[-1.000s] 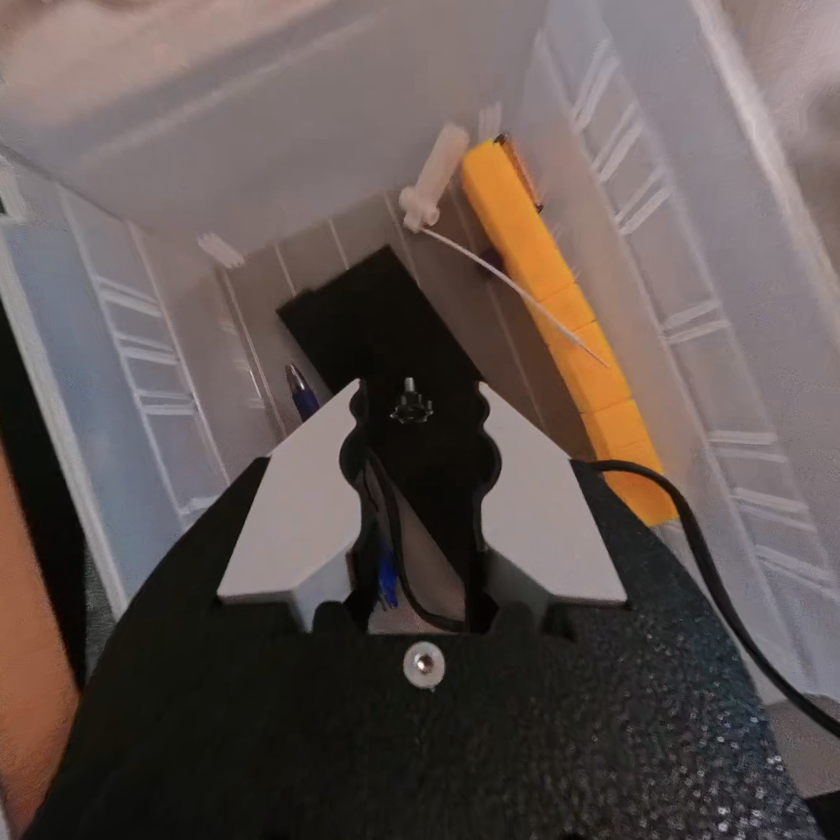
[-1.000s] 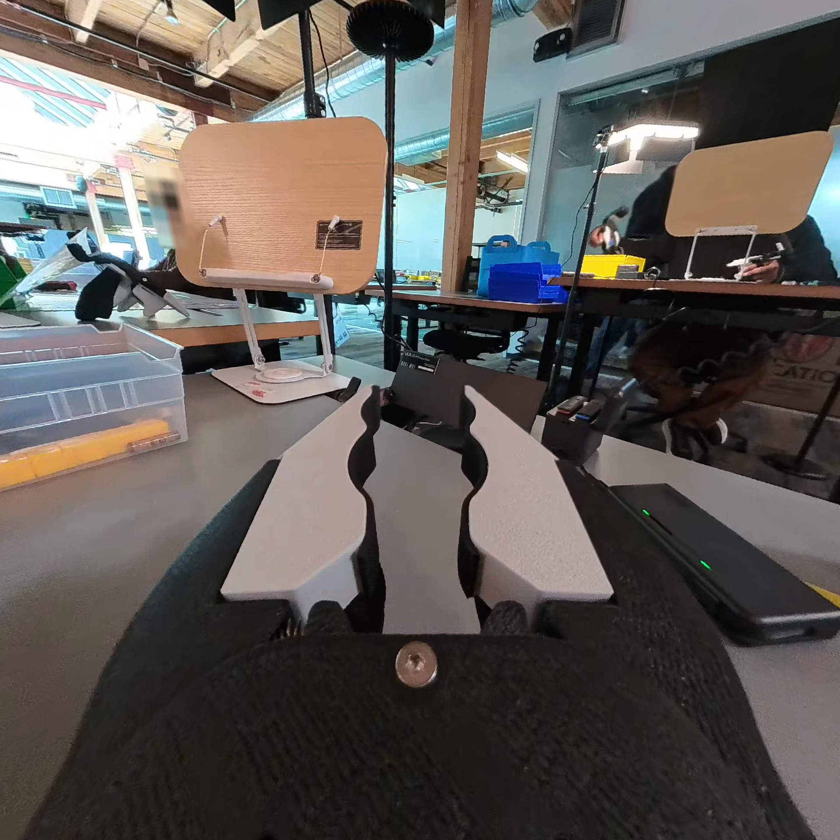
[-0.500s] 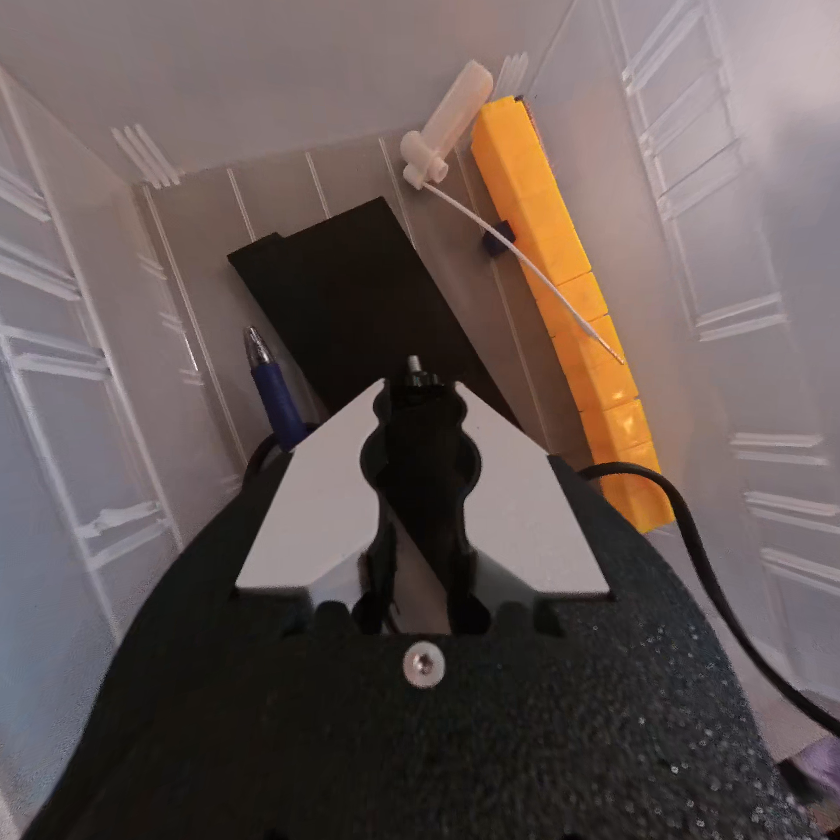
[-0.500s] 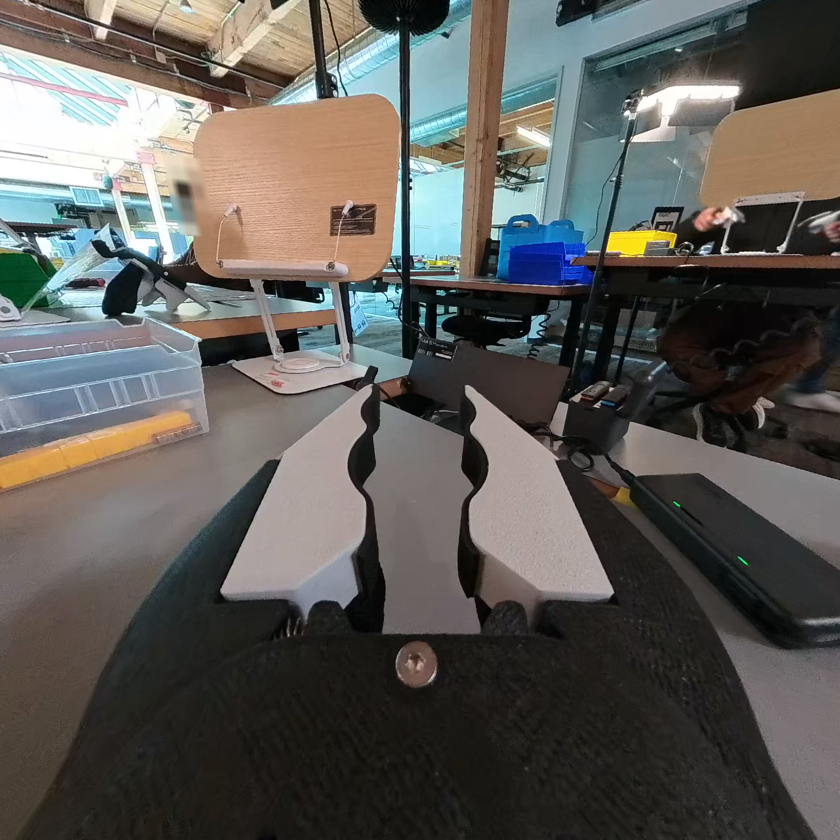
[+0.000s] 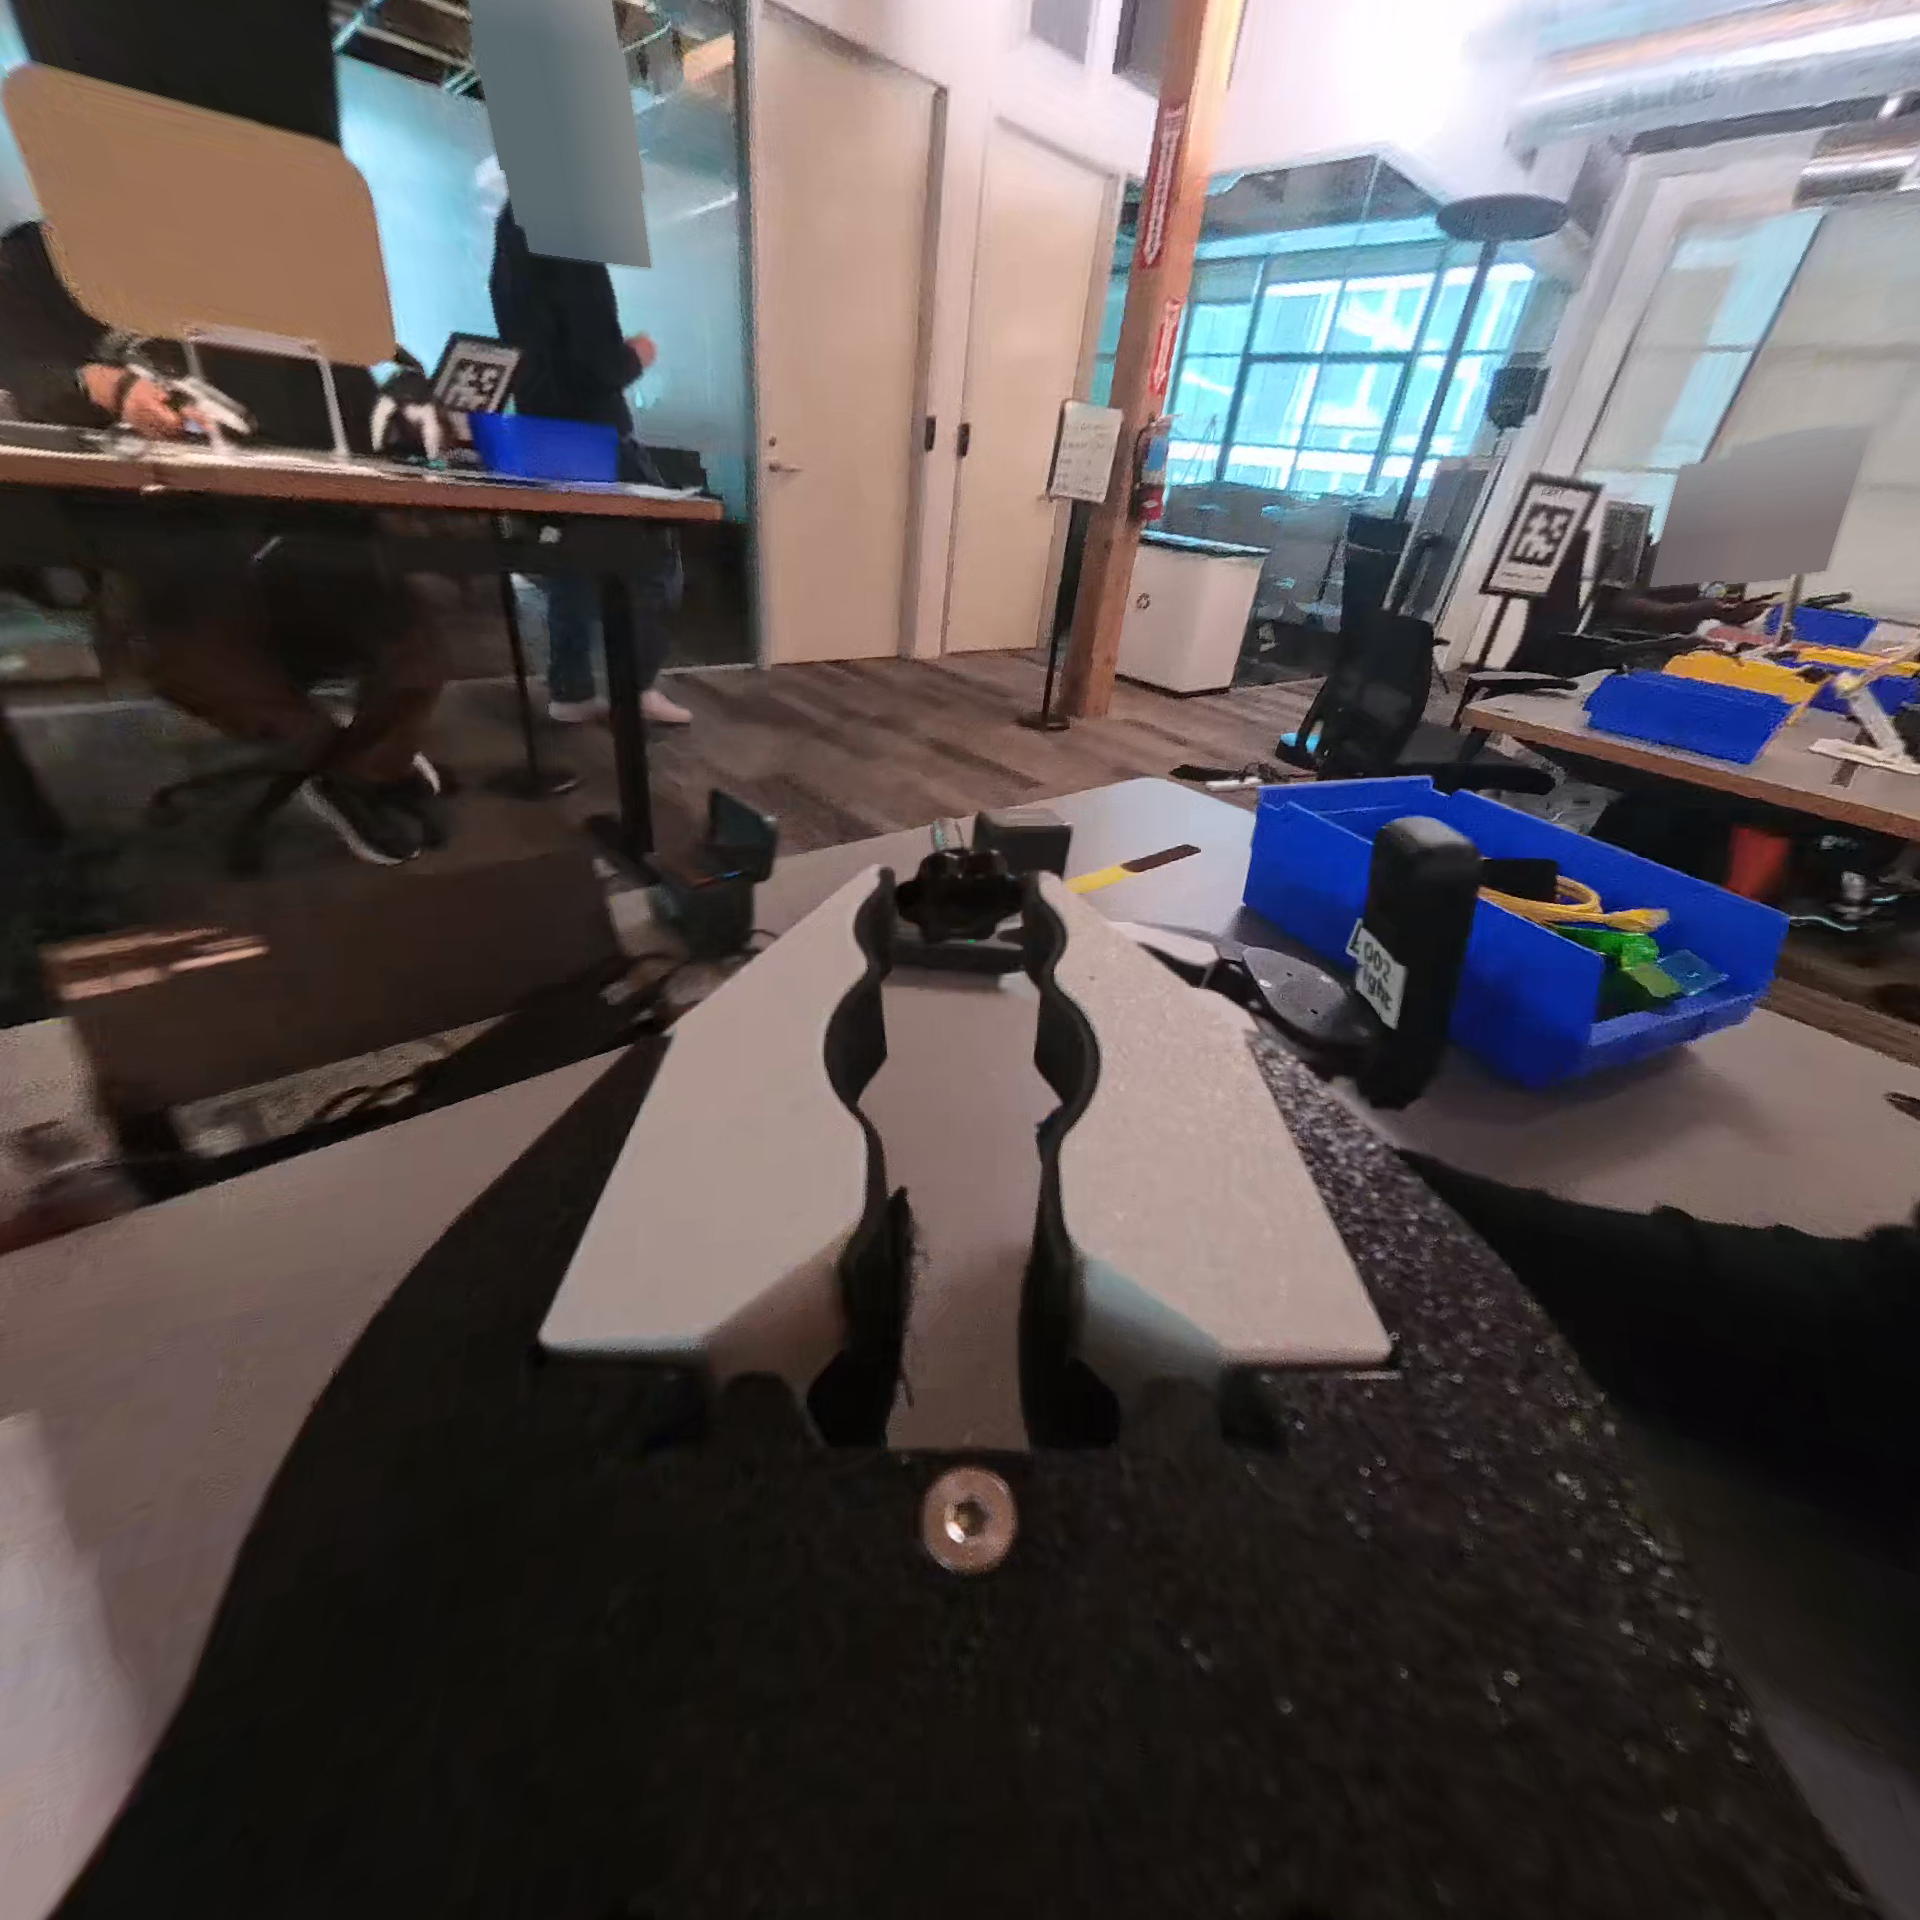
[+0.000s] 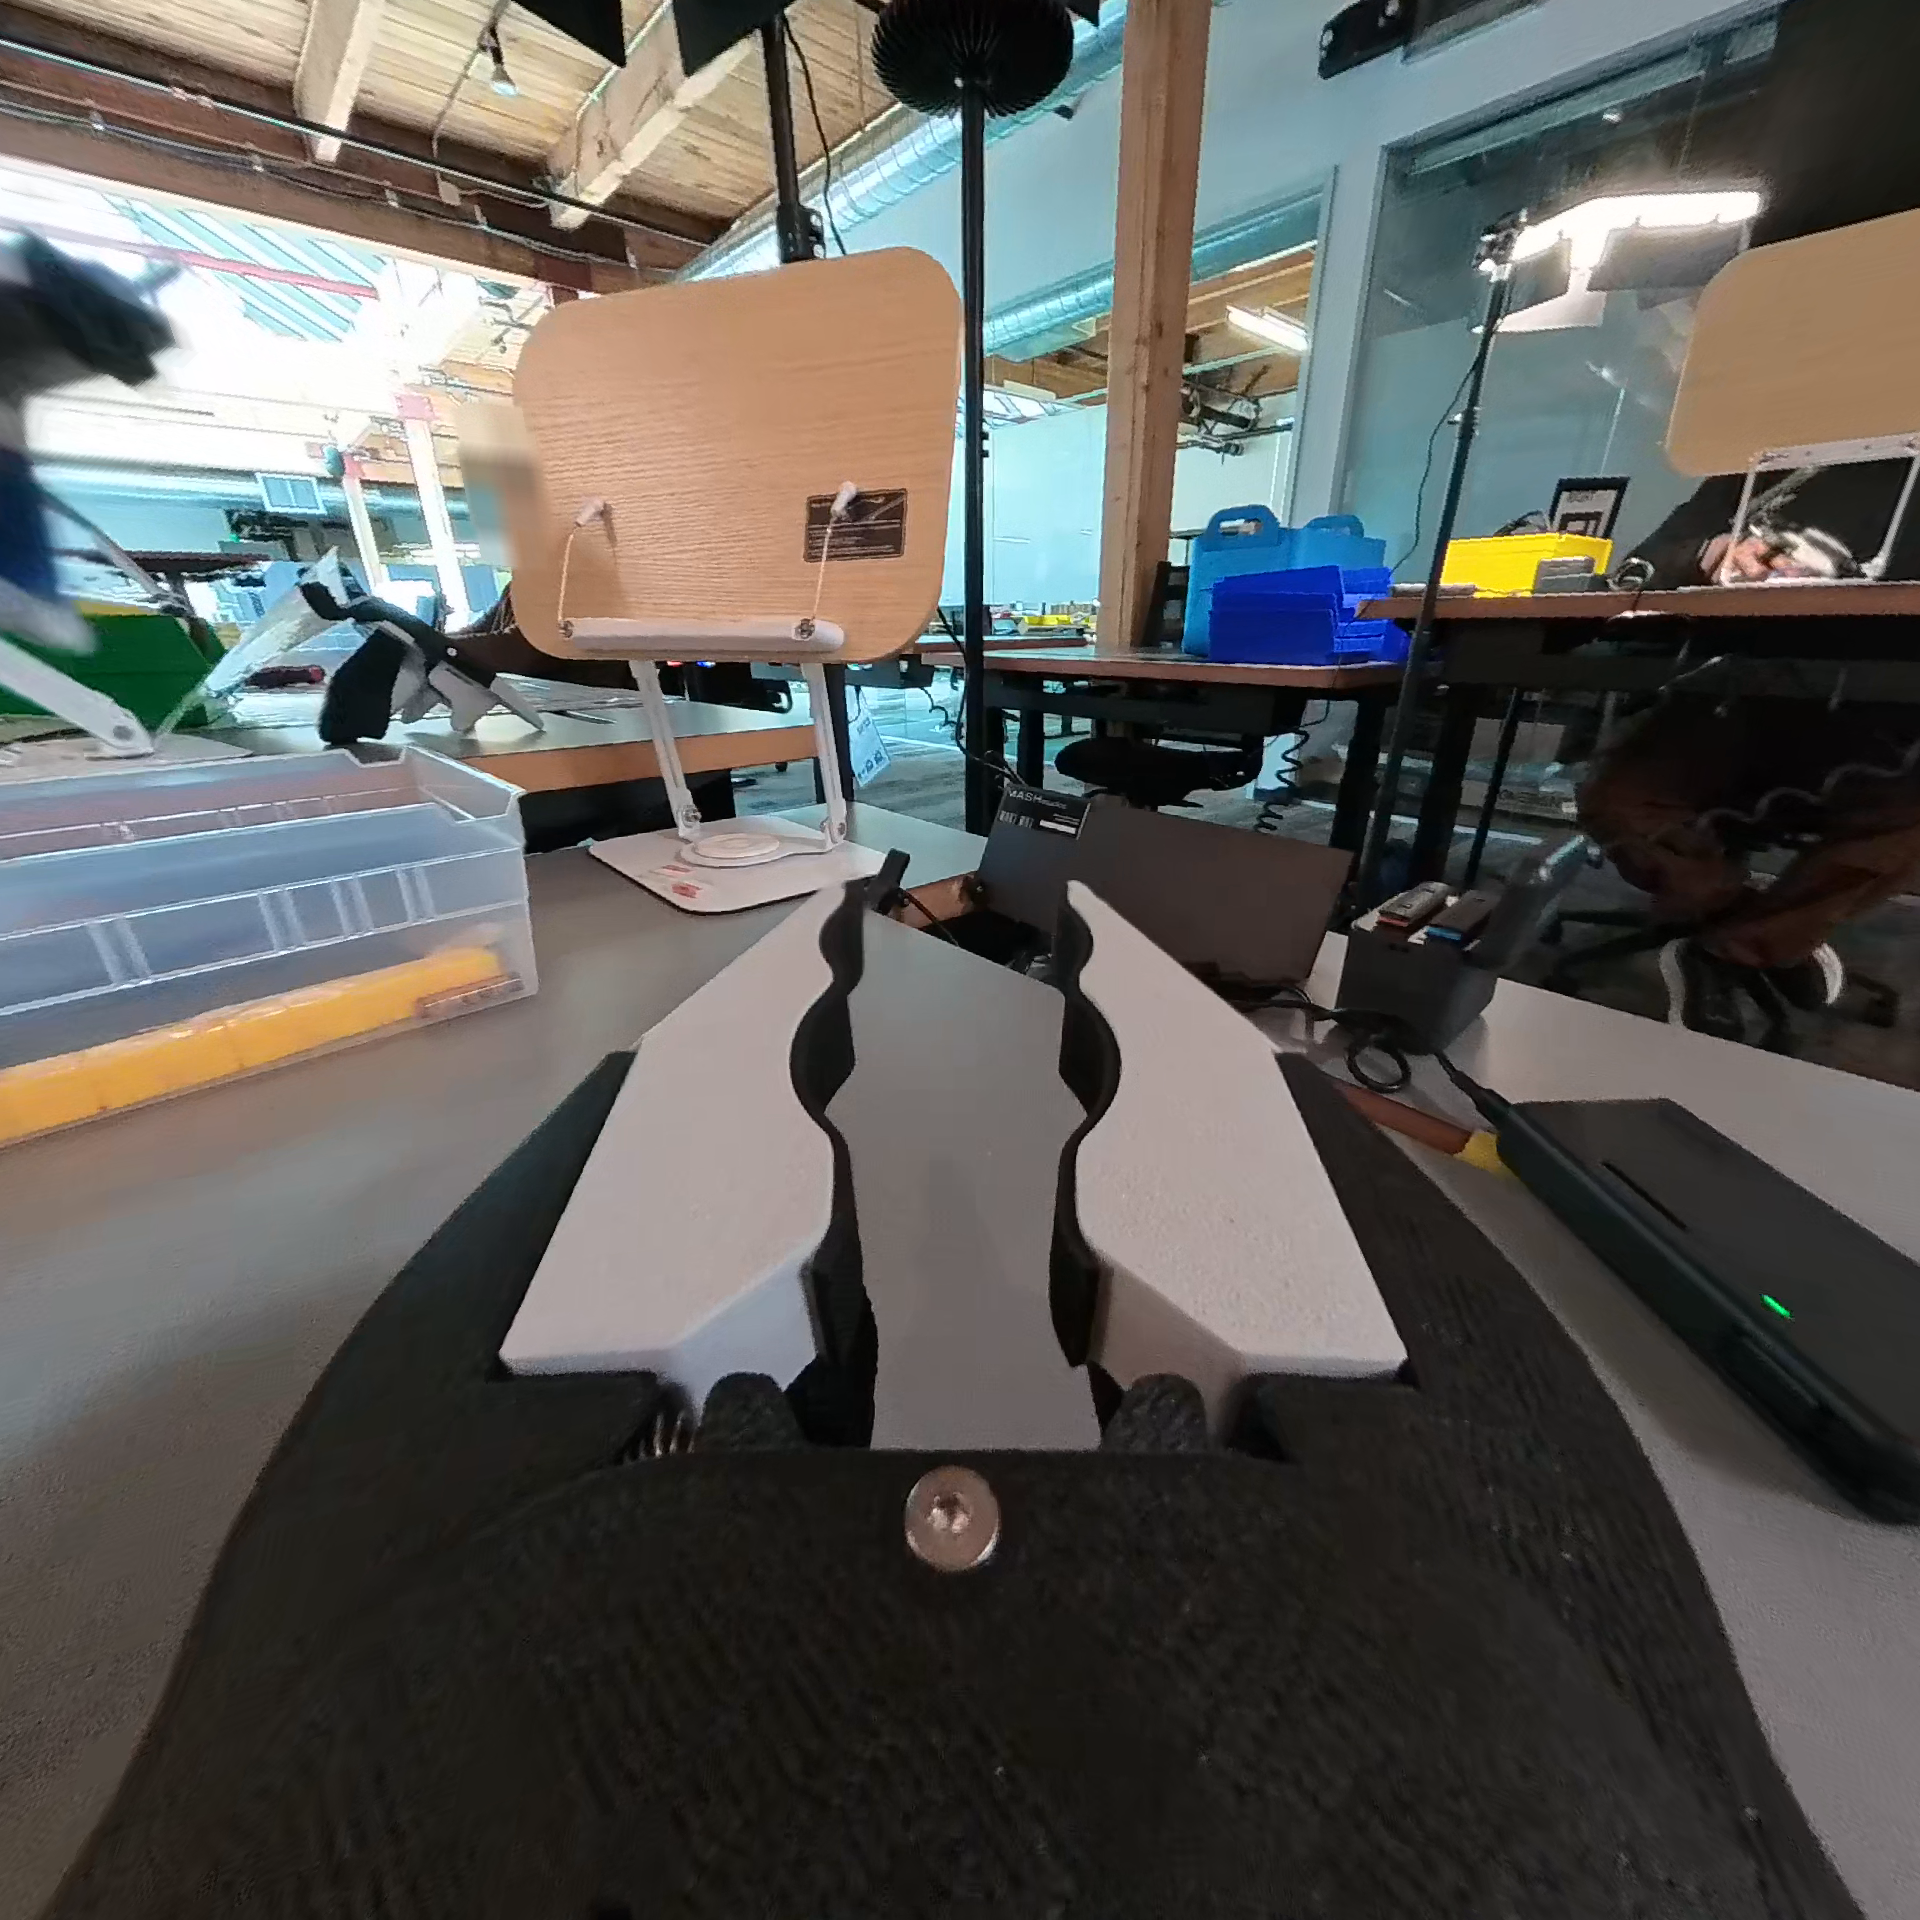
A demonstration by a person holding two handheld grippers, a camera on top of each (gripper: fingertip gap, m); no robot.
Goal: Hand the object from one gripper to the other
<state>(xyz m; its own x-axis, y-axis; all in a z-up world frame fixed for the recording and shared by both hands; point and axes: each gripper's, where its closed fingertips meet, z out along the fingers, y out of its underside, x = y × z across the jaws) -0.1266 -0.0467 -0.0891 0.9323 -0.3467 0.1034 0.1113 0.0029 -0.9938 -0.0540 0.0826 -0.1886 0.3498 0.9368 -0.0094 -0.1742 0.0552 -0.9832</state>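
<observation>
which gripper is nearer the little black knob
Left. The left gripper pinches the black knob at its tips; the right gripper is apart, open and empty over the table.

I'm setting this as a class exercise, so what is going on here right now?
A person is working two handheld claws over a grey table. The left claw grips a small black knob at its tips, held above the table. The right claw is open and empty, low over the table beside a clear plastic organizer. The handover hasn't happened yet.
</observation>
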